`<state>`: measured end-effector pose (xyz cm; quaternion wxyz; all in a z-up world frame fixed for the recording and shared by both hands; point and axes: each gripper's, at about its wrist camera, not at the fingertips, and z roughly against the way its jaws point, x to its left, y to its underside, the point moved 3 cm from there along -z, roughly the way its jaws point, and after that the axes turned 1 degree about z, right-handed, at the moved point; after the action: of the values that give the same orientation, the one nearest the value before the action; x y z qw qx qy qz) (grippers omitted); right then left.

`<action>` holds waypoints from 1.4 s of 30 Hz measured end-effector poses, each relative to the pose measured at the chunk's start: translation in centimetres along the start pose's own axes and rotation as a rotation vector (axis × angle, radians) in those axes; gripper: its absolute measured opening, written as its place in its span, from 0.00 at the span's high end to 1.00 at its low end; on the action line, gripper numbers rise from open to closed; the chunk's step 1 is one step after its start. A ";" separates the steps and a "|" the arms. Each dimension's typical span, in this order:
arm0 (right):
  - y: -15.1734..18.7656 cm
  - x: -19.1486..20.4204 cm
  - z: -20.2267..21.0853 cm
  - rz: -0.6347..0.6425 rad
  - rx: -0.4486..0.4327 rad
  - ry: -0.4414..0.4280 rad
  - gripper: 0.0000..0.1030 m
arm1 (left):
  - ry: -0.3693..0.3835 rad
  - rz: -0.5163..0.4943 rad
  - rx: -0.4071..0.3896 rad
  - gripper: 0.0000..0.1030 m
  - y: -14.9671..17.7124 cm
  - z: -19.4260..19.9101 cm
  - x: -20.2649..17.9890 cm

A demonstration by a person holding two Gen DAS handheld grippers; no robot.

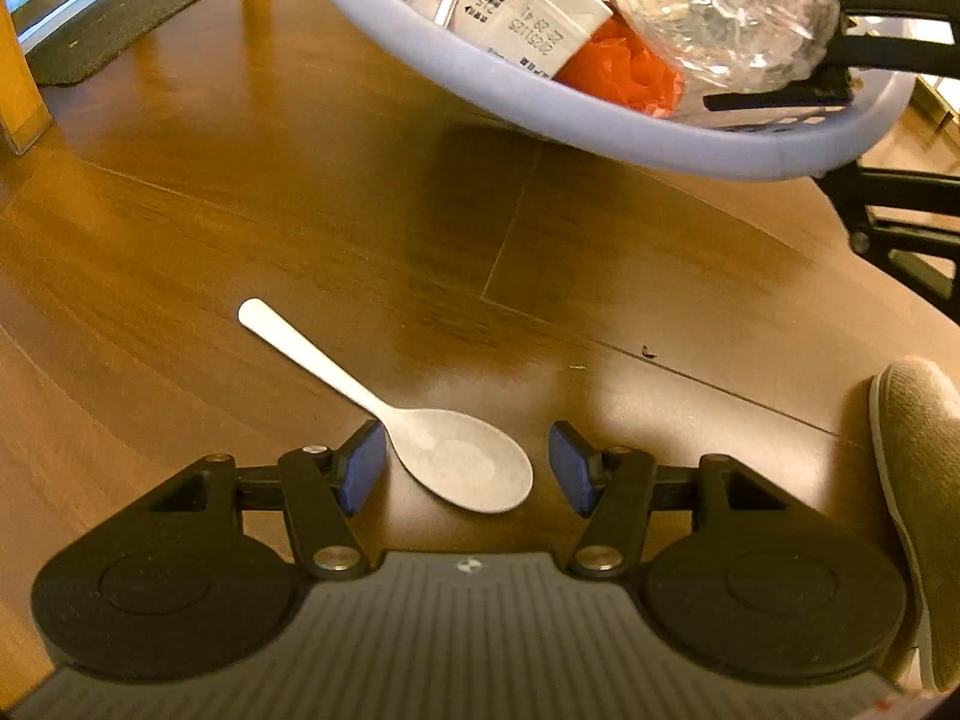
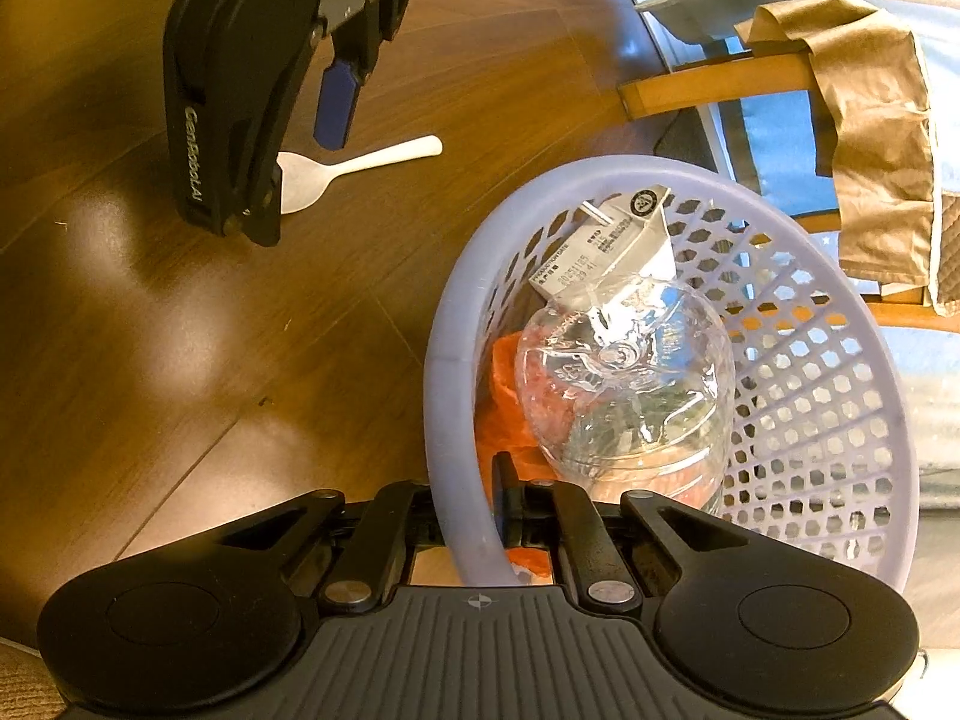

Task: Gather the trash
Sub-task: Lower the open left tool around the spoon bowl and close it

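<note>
A white plastic spoon (image 1: 312, 351) lies on the wooden floor. Its bowl sits between the blue pads of my left gripper (image 1: 468, 459), which is open just above it; the pads do not touch it. The spoon (image 2: 360, 165) also shows in the right wrist view, under the left gripper's blue pad (image 2: 335, 97). My right gripper (image 2: 507, 498) is shut on the rim of a lavender basket (image 2: 444, 360). The basket (image 1: 540, 108) holds a clear plastic bottle (image 2: 624, 384), a white carton (image 2: 612, 252) and an orange wrapper (image 1: 624, 72).
A beige slipper (image 1: 918, 480) is at the right, close to the left gripper. Wooden furniture legs (image 1: 18, 90) and a dark mat (image 1: 120, 12) lie at the far left. A brown cloth (image 2: 870, 120) hangs over a wooden rail behind the basket.
</note>
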<state>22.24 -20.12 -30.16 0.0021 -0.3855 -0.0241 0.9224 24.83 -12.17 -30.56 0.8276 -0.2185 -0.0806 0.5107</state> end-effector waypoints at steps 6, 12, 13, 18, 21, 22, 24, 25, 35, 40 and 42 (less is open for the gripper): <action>0.1 -0.2 -0.1 -0.010 0.001 -0.002 0.96 | -0.038 -0.022 0.019 0.46 -0.3 -0.9 1.1; 0.0 -0.4 -0.2 -0.016 0.003 -0.003 0.96 | -0.096 -0.028 0.029 0.46 1.1 -0.1 3.4; -0.1 -0.4 -0.2 -0.017 0.003 -0.004 0.96 | -0.111 -0.022 0.034 0.46 1.3 0.1 4.0; -0.1 -0.4 -0.2 -0.020 0.002 -0.005 0.96 | -0.177 0.000 0.032 0.46 2.3 1.5 6.6; -0.1 -0.4 -0.2 -0.018 0.003 -0.006 0.96 | -0.177 0.049 0.023 0.46 2.6 2.0 7.8; -0.1 -0.4 -0.3 -0.019 0.003 -0.006 0.96 | -0.158 0.068 0.015 0.46 2.6 2.1 8.1; -0.1 -0.4 -0.3 -0.021 0.003 -0.007 0.96 | -0.132 0.080 0.003 0.46 2.4 2.2 8.1; -0.1 -0.4 -0.2 -0.022 0.003 -0.008 0.96 | -0.122 0.079 0.001 0.46 2.5 2.4 8.1; 0.0 -0.4 -0.3 -0.029 0.003 -0.008 0.96 | -0.124 0.024 0.000 0.48 2.7 1.1 6.8; 0.0 -0.5 -0.3 -0.030 0.002 -0.010 0.96 | -0.118 -0.012 0.002 0.55 2.9 0.8 6.4; 0.0 -0.5 -0.3 -0.033 0.003 -0.010 0.96 | -0.117 -0.032 -0.003 0.58 2.8 0.6 6.3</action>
<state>22.84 -20.10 -30.03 0.0178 -0.3806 -0.0291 0.9241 25.26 -5.41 -31.84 0.8293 -0.1880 -0.1332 0.5091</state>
